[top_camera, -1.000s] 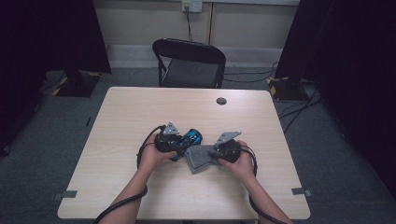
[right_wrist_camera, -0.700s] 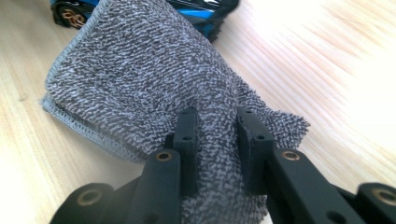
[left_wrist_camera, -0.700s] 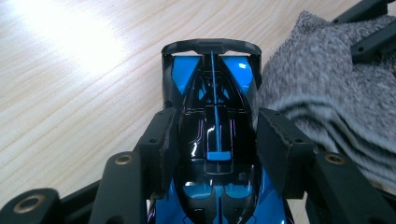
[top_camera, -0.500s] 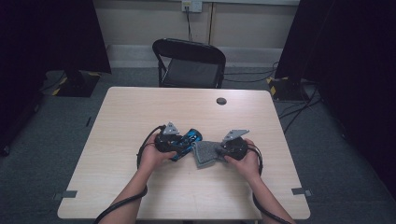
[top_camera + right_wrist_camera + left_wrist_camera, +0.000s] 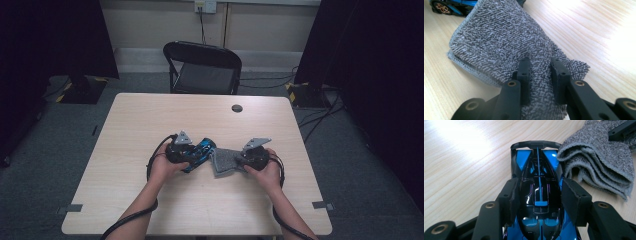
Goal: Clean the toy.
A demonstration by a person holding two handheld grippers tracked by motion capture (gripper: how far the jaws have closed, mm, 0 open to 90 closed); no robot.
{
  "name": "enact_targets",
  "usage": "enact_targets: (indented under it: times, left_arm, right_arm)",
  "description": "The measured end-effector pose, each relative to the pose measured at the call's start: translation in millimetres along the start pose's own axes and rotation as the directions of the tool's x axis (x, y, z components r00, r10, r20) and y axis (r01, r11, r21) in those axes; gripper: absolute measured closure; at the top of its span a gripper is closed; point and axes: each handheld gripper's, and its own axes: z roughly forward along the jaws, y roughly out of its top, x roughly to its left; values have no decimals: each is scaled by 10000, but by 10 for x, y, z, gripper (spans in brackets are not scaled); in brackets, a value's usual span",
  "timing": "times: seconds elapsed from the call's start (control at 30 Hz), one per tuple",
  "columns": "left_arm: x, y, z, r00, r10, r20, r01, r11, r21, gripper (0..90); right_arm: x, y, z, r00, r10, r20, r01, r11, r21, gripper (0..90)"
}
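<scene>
Lab, black drapes [image 5: 60, 35] (taped cables [image 5: 302, 95])

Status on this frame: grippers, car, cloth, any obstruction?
Left gripper clamped on blue toy car. Right gripper pinching folded grey cloth beside the car. Table around them open, nothing blocking.

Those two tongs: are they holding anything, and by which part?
Left tongs clamp the toy car across its body; right tongs pinch the grey cloth near one end.

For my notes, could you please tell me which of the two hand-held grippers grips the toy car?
The left hand-held gripper clamps the glossy blue-and-black toy car; the right hand-held gripper pinches the grey terry cloth.
</scene>
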Motion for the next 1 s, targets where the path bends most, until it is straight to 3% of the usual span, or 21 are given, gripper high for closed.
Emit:
enact_targets:
  times: [1.0]
  left_arm:
    - [-11,-2,-10,10000,10,-68,-9,10000,52,491]
  right_arm:
    - [-174,-90,-94,9945,911,515,-901,9957,-219,724]
